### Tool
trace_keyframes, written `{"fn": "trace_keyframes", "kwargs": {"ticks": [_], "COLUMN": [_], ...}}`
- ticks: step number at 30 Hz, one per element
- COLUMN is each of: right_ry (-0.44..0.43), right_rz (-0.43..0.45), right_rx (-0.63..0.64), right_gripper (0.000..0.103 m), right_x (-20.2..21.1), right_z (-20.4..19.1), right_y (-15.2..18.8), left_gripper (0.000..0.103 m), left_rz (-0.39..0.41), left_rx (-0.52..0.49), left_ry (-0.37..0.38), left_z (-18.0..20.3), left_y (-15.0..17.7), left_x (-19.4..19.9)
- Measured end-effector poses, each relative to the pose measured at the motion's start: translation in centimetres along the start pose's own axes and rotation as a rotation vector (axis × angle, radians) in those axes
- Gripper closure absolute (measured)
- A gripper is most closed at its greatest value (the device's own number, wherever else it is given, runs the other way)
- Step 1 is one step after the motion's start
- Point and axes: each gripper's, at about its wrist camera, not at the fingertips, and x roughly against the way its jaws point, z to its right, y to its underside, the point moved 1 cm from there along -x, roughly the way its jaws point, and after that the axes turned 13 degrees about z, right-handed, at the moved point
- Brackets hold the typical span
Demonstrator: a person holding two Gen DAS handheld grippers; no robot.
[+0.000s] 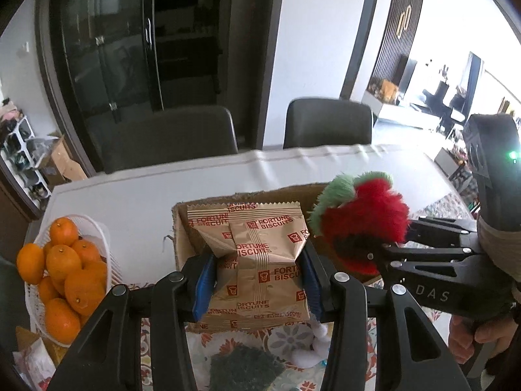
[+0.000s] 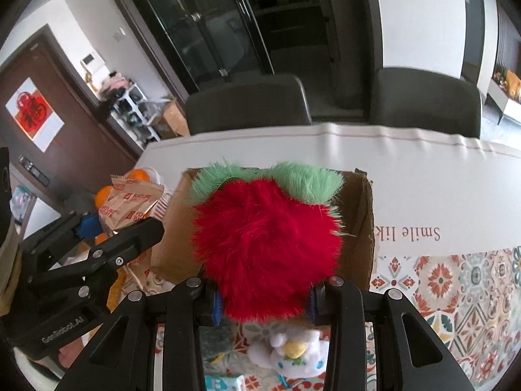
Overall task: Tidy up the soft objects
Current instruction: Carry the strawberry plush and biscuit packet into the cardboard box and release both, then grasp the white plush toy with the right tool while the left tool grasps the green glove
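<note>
My left gripper (image 1: pixel 257 280) is shut on a tan Fortune Biscuits packet (image 1: pixel 260 260), held up in front of an open cardboard box (image 1: pixel 182 228). My right gripper (image 2: pixel 265 303) is shut on a fluffy red plush strawberry with green leaves (image 2: pixel 263 238), held above the same box (image 2: pixel 361 228). The strawberry also shows in the left wrist view (image 1: pixel 361 224), at the right of the box. A small white plush duck (image 2: pixel 293 352) lies on the patterned cloth below my right gripper. The left gripper with its packet (image 2: pixel 130 202) shows at the left of the right wrist view.
A white basket (image 1: pixel 104 244) of oranges (image 1: pixel 65 270) stands left of the box. A dark green cloth-like thing (image 1: pixel 244 368) lies below the left gripper. The table has a white cover (image 2: pixel 407 176) and a patterned cloth (image 2: pixel 456 290). Two dark chairs (image 1: pixel 176 137) stand behind the table.
</note>
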Motion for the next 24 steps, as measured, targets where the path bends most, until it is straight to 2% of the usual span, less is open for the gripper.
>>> {"fn": "trace_keyframes", "kwargs": {"ticks": [4, 7, 9, 13, 16, 19, 24], "right_ry": [-0.006, -0.006, -0.005, 0.012, 0.040, 0.076, 0.128], "right_rz": [-0.059, -0.085, -0.103, -0.108, -0.088, -0.051, -0.008], "right_rx": [-0.026, -0.039, -0.056, -0.052, -0.039, -0.010, 0.050], "right_gripper": [0.062, 0.060, 0.049, 0.039, 0.038, 0.037, 0.034], "right_x": [-2.2, -3.4, -4.1, -4.6, -4.0, -2.8, -0.7], "right_z": [1.0, 1.6, 1.9, 2.1, 1.9, 1.3, 0.0], "right_y": [-0.2, -0.2, -0.2, -0.3, -0.3, -0.4, -0.5], "left_gripper": [0.054, 0.043, 0.036, 0.025, 0.024, 0.018, 0.017], "left_rz": [-0.050, -0.083, -0.110, -0.115, -0.112, -0.105, -0.090], "left_rx": [-0.003, -0.004, -0.002, -0.001, -0.002, -0.014, -0.017], "left_ry": [-0.007, -0.019, -0.023, -0.045, -0.060, -0.083, -0.109], "left_z": [-0.5, -0.8, -0.9, -1.2, -1.3, -1.3, -1.5], "left_y": [0.0, 0.1, 0.2, 0.5, 0.8, 1.0, 1.4], "left_x": [-2.1, -3.5, -4.3, -4.5, -4.1, -3.4, -1.4]}}
